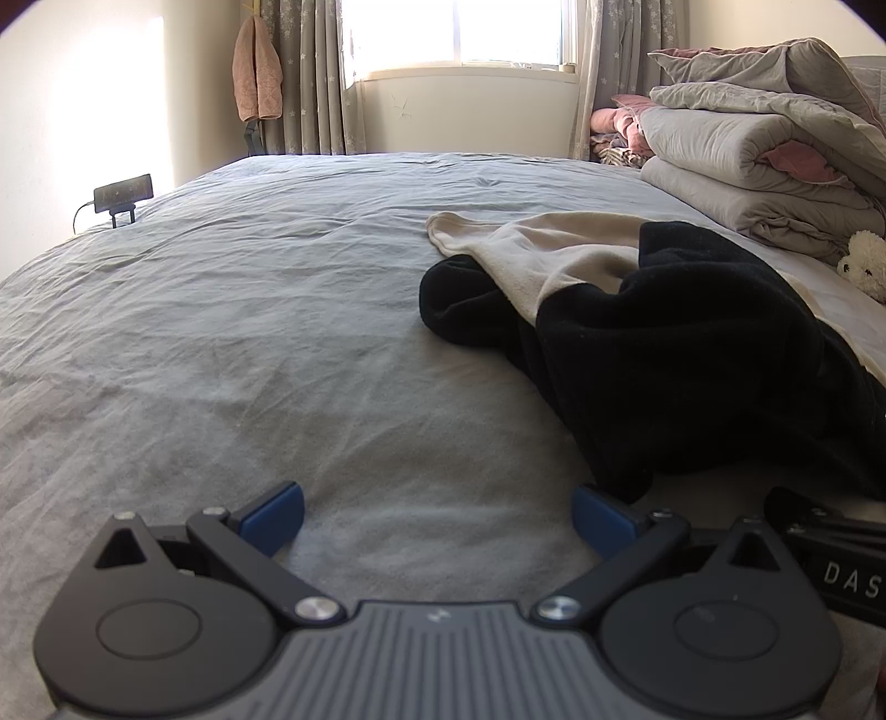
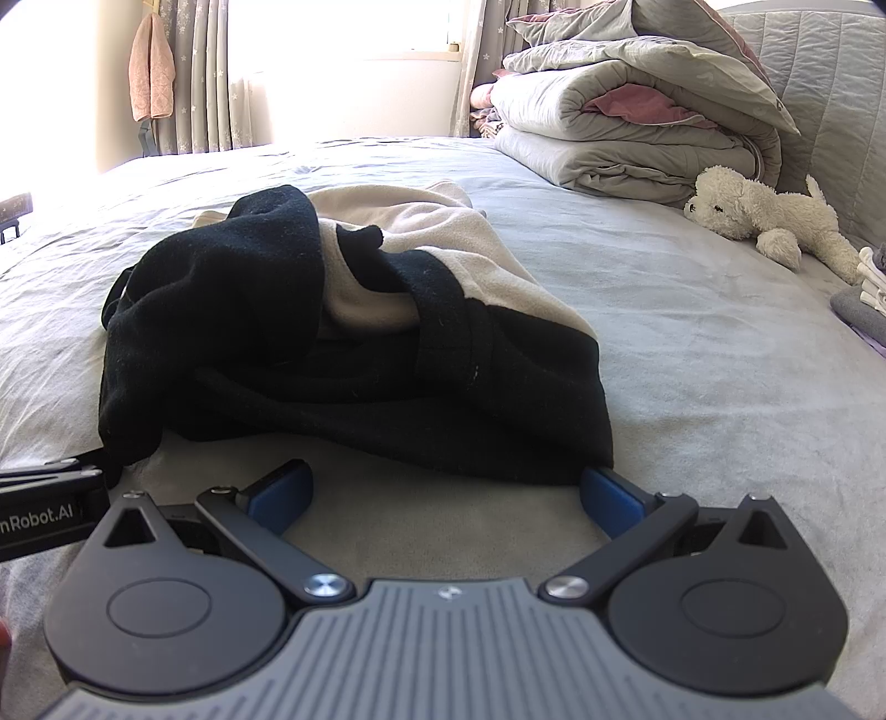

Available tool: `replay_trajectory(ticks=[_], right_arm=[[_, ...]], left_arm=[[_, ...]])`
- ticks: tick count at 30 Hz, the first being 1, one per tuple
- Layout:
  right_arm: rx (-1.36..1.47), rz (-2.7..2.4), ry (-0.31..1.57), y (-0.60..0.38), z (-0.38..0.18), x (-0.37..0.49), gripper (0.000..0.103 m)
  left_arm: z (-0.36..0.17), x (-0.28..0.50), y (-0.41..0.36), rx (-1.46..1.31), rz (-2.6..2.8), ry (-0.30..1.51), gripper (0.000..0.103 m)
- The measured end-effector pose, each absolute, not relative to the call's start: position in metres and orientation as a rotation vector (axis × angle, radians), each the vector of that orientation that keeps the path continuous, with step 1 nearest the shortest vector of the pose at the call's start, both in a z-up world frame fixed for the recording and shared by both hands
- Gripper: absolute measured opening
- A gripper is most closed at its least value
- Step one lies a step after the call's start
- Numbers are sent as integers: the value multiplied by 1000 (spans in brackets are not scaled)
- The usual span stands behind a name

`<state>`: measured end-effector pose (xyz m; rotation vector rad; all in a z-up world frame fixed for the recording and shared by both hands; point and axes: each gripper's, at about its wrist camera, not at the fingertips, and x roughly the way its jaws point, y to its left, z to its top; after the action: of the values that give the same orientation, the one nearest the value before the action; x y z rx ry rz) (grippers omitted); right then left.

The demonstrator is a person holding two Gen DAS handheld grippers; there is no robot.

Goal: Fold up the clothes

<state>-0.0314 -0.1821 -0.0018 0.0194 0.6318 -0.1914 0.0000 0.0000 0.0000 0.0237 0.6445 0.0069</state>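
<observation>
Grey, wrinkled bedsheet (image 1: 232,343) fills most of the left wrist view, running back to a bright window (image 1: 454,33) with patterned curtains (image 1: 310,77) at the top of the frame. A pink garment (image 1: 256,72) hangs in the upper left, and a small dark device on a stand (image 1: 123,194) sits at the bed's left edge. Folded grey quilts (image 1: 764,149) are stacked in the upper right. The black garment (image 1: 692,354) lies crumpled in the right half, tangled with a cream garment (image 1: 542,249); the heap's long axis slants from centre frame down to the lower right edge. The left gripper (image 1: 437,520) hangs over bare sheet at the bottom, released, jaws spread wide with nothing between them. Its right blue pad sits just beside the black cloth's lower hem; whether they touch is hard to tell.

From the right wrist view, the same pile sits centre-left, the black garment (image 2: 332,354) stretching roughly across the frame, the cream garment (image 2: 443,243) spilling out behind it toward the window. A white plush dog (image 2: 775,216) lies at the right, near the quilts (image 2: 626,111) and a padded headboard (image 2: 830,83). The right gripper (image 2: 448,498) is also released and empty, with its right pad at the black hem's edge.
</observation>
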Motion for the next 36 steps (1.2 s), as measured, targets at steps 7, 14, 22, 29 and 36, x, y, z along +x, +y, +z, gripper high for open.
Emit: replay_trajectory(ticks=[7, 14, 22, 29, 36], right_arm=[[19, -192, 632, -182, -2, -31, 103], [19, -192, 632, -182, -2, -30, 103], [19, -192, 632, -183, -2, -30, 103], [18, -192, 633, -183, -2, -28, 103], [18, -192, 633, -183, -4, -26, 103]], left_arm=[[0, 0, 0, 22, 6, 646, 103], [1, -1, 0, 24, 6, 645, 103], [0, 0, 0, 27, 7, 644, 103], [-1, 0, -1, 27, 7, 643, 103], [-1, 0, -1, 27, 7, 643, 103]])
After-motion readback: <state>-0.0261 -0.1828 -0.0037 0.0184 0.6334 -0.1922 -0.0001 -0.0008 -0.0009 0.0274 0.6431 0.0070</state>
